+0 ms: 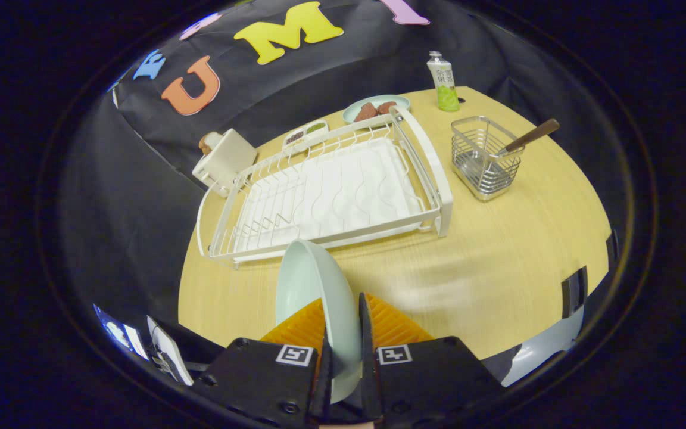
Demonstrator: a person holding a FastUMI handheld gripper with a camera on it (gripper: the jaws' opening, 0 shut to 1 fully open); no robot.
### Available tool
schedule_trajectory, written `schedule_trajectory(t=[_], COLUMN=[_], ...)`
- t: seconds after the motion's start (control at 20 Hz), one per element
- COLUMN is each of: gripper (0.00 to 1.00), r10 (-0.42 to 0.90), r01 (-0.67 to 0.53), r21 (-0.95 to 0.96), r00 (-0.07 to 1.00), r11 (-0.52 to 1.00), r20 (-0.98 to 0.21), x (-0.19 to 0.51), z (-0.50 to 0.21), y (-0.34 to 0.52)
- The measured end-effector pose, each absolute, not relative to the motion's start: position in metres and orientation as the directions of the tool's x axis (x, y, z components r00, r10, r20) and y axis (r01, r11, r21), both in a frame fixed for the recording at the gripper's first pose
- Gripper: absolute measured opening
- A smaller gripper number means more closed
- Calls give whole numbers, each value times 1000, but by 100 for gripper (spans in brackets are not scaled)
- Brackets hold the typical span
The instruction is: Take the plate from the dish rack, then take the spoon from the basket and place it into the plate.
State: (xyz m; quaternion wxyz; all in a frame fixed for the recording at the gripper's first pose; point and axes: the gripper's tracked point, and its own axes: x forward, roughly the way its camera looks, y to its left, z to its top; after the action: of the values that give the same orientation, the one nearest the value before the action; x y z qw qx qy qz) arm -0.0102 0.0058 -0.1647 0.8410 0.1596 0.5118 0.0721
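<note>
Gripping pale plate [313,286] on edge, gripper [343,325] fingers clamped either side of rim, above table [498,250]. Dish rack [331,190] stood just beyond. Spoon [530,137] leaned in wire basket [485,158], right of rack.

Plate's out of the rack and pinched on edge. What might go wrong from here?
1. The gripper holds the pale green round plate upright by its rim only; it may pivot or slip on the way down.
2. The white wire dish rack sits just ahead, so a forward swing could clip it.
3. The wooden-handled spoon leans in a light wire basket, which may tip when pulled.
</note>
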Motion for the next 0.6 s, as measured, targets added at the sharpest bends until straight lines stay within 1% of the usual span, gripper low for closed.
schedule_trajectory(t=[0.2,0.3,0.5,0.6], gripper=[26,27,30,35], r10=[338,352,303,277], r01=[69,83,99,105], r21=[407,427,388,366], r00=[441,438,461,471], r11=[911,901,916,925], r20=[-832,-827,-834,-837], x=[-8,-3,10,13], z=[-182,-186,-191,-190], y=[11,10,-4,-12])
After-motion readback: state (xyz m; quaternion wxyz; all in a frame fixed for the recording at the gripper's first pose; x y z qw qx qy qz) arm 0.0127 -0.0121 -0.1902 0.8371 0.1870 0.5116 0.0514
